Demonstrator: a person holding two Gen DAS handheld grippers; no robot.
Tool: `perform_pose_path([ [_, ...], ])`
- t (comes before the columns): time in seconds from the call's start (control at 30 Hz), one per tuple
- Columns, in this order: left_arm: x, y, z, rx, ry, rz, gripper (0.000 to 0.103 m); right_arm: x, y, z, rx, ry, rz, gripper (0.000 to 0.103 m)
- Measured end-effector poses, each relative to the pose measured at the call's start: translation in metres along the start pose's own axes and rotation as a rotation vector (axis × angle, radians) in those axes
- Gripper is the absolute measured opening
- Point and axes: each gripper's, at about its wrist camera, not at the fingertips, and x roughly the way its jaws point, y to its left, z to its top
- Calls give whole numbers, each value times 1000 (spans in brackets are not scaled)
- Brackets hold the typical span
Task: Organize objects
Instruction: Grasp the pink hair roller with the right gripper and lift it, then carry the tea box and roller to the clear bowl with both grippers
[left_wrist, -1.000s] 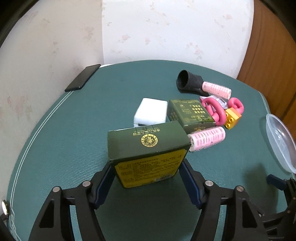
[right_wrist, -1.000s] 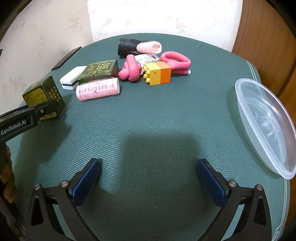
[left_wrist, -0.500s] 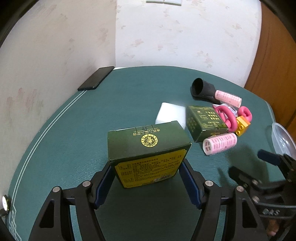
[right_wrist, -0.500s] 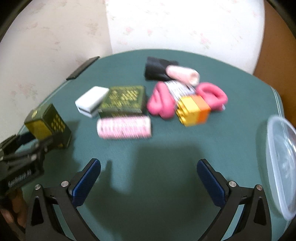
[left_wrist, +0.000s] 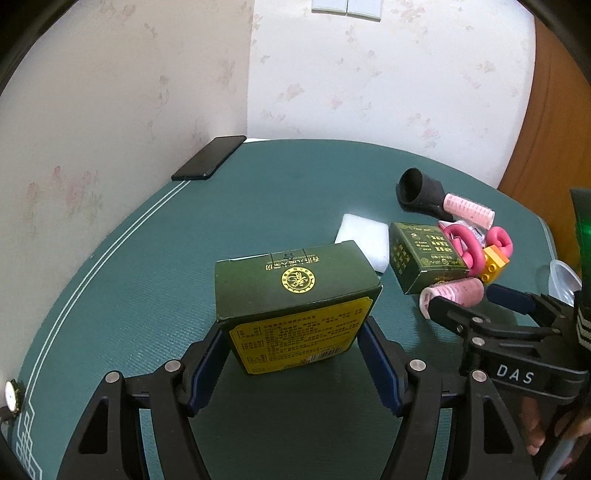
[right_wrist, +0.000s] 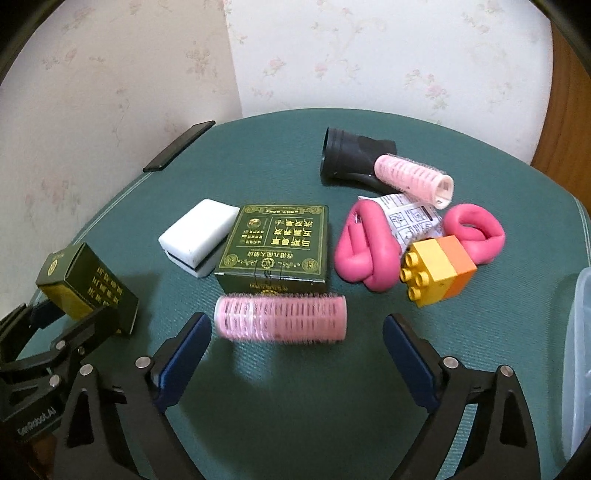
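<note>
A green-covered table (right_wrist: 295, 406) carries a flat green box (right_wrist: 275, 243); a white block (right_wrist: 197, 236) touches its left, a pink roller (right_wrist: 280, 319) lies just before it.

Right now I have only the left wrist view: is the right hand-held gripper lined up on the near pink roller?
Observer: Yes. The near pink roller lies crosswise just ahead of the right hand-held gripper. Its jaws are closing, and the pads are not touching it yet.
Operator: Anything crowding it?
Observer: The flat green box sits right behind it, touching or nearly so.
Operator: What's under the far roller?
Observer: The far roller lies over a printed sachet tucked between the pink rings.
</note>
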Motion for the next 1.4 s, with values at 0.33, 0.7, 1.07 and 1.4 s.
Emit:
perform_pose_path([
  [0.33, 1, -2, -1, 9, 7, 17, 73, 5, 0, -1, 1, 24, 27, 73],
  [0.7, 1, -4, -1, 12, -4, 18, 73, -20, -5, -12, 21, -34, 8, 73],
  [1.07, -14, -31, -3, 77, -49, 24, 73, -69, -34, -33, 118, -129, -24, 73],
  [1.4, -29, -84, -2, 176, -53, -36, 73, -115, -84, -56, 191, -210, -104, 73],
])
